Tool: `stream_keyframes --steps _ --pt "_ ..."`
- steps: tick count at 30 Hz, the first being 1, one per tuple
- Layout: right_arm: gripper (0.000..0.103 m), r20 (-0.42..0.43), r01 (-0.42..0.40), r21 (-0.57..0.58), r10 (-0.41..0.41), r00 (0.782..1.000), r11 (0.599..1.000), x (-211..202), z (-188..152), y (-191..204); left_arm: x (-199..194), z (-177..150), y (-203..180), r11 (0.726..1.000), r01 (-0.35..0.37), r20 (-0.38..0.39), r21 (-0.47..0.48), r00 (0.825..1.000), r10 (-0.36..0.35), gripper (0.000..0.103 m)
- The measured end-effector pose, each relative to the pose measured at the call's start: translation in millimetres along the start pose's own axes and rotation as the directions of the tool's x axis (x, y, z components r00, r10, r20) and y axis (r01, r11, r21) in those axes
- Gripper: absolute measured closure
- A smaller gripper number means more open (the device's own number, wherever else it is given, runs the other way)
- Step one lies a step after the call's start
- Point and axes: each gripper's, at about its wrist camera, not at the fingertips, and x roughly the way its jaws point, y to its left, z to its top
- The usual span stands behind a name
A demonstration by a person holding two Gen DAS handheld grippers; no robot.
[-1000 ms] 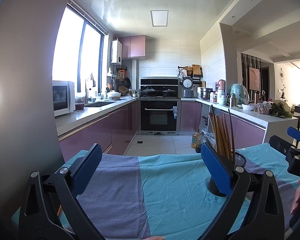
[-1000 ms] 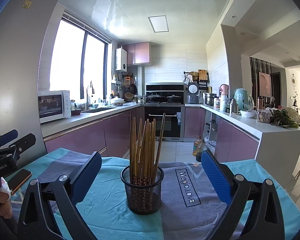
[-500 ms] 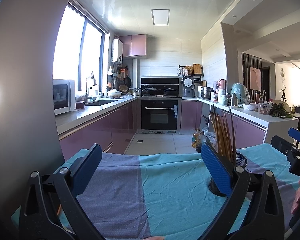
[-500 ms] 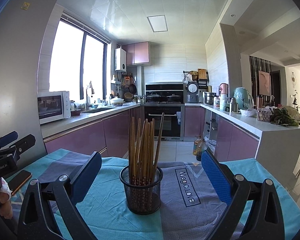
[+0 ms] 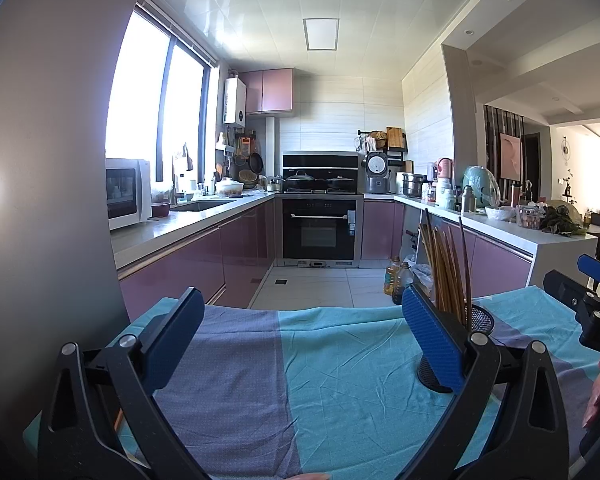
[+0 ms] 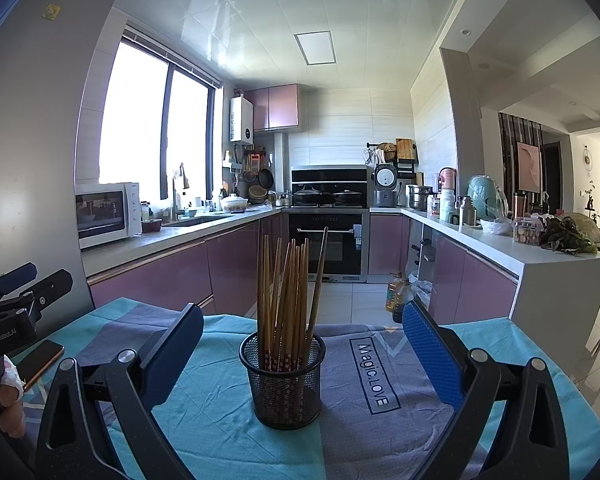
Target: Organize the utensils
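A black mesh cup [image 6: 283, 384] stands upright on the table, holding several wooden chopsticks [image 6: 288, 300]. It sits centred in front of my right gripper [image 6: 300, 364], which is open and empty, a little short of the cup. In the left wrist view the cup [image 5: 476, 320] and chopsticks [image 5: 444, 276] show behind my right finger. My left gripper [image 5: 300, 344] is open and empty over bare cloth, left of the cup. The right gripper also shows at the edge of the left wrist view [image 5: 592, 292].
The table wears a teal and grey-purple cloth [image 6: 220, 420] printed "Magic LOVE". A phone [image 6: 40, 360] lies at its left edge near the left gripper body [image 6: 8, 312]. A grey fridge wall [image 5: 40, 200] stands close on the left. Kitchen counters and oil bottles [image 6: 396, 292] lie beyond the far edge.
Almost nothing moved. Both views shift very slightly; both grippers stay open and the cup stays in place.
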Motion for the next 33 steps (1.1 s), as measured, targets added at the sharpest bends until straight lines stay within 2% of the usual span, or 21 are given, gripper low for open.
stream_keyframes --steps 33 --pt "0.007 0.003 0.002 0.001 -0.002 1.0 1.0 -1.4 -0.8 -2.5 -0.4 -0.3 -0.7 1.0 0.001 -0.001 0.004 1.0 -0.001 0.006"
